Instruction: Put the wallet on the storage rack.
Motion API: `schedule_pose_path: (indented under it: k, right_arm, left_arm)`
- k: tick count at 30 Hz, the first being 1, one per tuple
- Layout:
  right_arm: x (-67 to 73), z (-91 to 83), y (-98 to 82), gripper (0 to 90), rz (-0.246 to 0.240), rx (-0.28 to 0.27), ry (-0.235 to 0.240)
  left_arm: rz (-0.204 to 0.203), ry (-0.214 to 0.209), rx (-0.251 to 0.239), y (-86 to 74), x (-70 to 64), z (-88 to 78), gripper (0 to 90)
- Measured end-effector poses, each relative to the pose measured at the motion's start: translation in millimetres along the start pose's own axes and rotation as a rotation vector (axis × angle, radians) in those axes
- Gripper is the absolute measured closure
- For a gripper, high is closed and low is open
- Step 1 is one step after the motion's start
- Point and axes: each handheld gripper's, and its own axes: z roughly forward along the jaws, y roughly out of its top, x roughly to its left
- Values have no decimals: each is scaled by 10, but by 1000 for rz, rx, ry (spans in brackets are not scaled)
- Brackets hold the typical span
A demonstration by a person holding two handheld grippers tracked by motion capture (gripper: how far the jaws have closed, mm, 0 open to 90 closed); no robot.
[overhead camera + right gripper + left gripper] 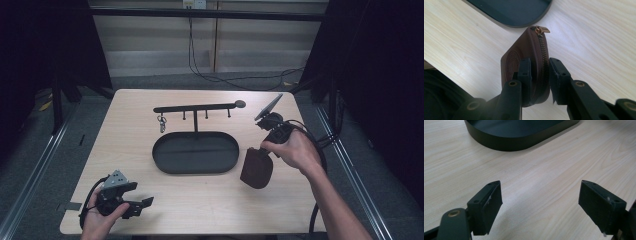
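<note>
Brown leather zip pouch (pixel 524 57), rounded, brass pull on top: clamped edge-up between right gripper (pixel 537 72) jaws, just right of black oval metal tray (pixel 195 152) with hook rail; table contact unclear. Pale wood-grain table (pixel 549 165). Left gripper (pixel 540 200) low at near-left corner, jaws spread, empty.

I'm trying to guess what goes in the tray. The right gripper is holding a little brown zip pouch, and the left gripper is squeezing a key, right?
Not quite. The right gripper does hold the brown zip pouch, but the left gripper holds nothing: the left gripper view shows its jaws wide apart over bare table.
</note>
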Motion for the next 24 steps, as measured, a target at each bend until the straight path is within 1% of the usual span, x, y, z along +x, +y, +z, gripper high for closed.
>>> schedule_pose_path:
  k: [3, 5, 6, 8, 11, 13, 15, 18, 20, 22, 24]
  right_arm:
    - [16, -48, 59, 728, -4, -14, -5]
    - [24, -77, 94, 727, -4, -13, -18]
    - [29, -93, 118, 727, -13, -18, -15]
    - [45, -108, 155, 727, -11, -20, -8]
    - [51, -118, 231, 727, -22, -21, -10]
    - [52, -138, 271, 727, -20, -25, -11]
    - [59, -159, 306, 727, -15, -27, -14]
    - [66, -183, 362, 727, -13, -33, -17]
    - [71, -191, 392, 727, -7, -37, -8]
    - [72, -202, 422, 728, -6, -44, -11]
    - [75, -220, 456, 728, -2, -52, -11]
  left_arm:
    - [-4, 0, 6, -4, 4, 7, 189]
    - [-4, -3, 4, -2, 7, 5, 189]
    - [-5, -1, 2, -1, 10, 4, 189]
    - [-15, -2, -1, -2, 14, 6, 189]
    - [-19, -1, 7, -8, 23, 14, 189]
    - [-20, -4, 7, -8, 22, 16, 189]
    - [-13, -2, 5, -3, 19, 12, 189]
    - [-17, -4, 1, -4, 16, 9, 189]
    - [-15, -5, 7, -5, 19, 17, 189]
    - [-5, -7, 14, -3, 18, 19, 189]
    - [-4, -11, 14, -2, 11, 21, 189]
